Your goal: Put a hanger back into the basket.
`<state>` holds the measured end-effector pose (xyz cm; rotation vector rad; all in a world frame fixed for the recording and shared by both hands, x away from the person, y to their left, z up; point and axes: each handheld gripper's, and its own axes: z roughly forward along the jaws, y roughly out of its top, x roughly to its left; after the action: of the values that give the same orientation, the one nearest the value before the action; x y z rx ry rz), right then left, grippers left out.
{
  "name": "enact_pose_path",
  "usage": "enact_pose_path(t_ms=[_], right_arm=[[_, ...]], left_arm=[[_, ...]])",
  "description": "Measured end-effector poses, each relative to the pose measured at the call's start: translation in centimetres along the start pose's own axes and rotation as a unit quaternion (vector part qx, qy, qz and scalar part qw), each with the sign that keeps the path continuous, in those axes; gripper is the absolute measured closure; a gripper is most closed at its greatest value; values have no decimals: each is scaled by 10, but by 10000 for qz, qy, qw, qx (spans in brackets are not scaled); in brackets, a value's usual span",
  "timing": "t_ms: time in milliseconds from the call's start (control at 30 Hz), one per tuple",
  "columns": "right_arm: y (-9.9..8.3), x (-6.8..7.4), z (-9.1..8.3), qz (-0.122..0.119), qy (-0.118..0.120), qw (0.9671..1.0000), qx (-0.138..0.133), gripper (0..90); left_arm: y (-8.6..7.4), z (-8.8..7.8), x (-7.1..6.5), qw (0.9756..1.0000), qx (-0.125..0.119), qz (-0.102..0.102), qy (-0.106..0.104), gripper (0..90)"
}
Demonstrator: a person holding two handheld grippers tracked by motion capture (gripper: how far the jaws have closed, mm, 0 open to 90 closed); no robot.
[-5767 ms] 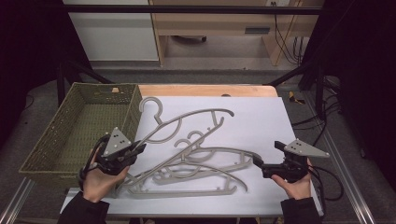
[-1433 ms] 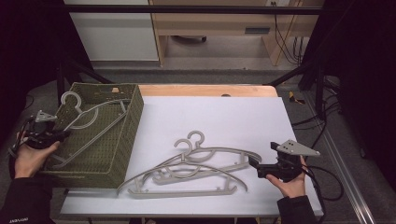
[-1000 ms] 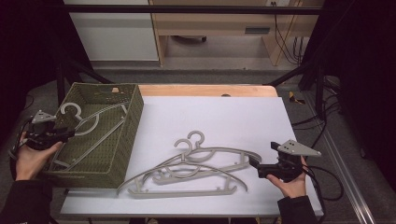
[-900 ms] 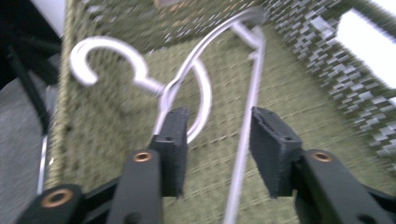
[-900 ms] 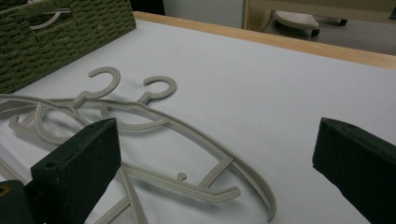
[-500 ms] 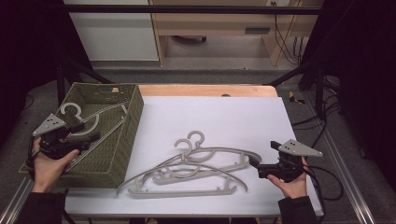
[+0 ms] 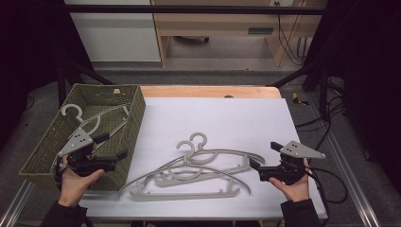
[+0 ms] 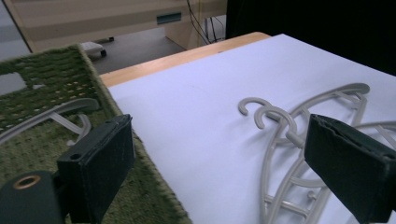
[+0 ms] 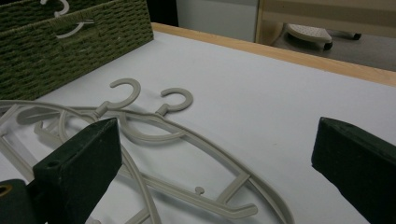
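**Next hanger into basket**

L gripper (image 7: 111, 146) hangs over basket (image 7: 137, 111) near corner, jaws just been opening, nothing between. R gripper (image 7: 260, 163) open, empty, beside two hangers (image 7: 198, 172) on table (image 7: 236, 113). Best take top hanger by neck, lift clear so hooks don't snag. One hanger (image 7: 87, 120) already in basket.

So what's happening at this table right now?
A person is moving grey plastic hangers from the white table into the green woven basket. One hanger lies in the basket. The left gripper, its jaws just opened with nothing between them, is over the basket's near corner. Two hangers lie on the table, the open right gripper at their right end.
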<state>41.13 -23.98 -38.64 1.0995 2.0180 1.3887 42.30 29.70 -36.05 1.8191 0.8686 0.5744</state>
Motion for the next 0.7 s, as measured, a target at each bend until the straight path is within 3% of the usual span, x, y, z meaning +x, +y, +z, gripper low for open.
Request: enact_pose_path(t_ms=[233,700], right_arm=[[0,4,6,-40,158,9999,13,34],[3,21,32,-281,551,9970,460,84]], left_arm=[[-5,6,-7,10000,36,18,-87,69],[-8,10,-9,9997,152,75,-189,61]])
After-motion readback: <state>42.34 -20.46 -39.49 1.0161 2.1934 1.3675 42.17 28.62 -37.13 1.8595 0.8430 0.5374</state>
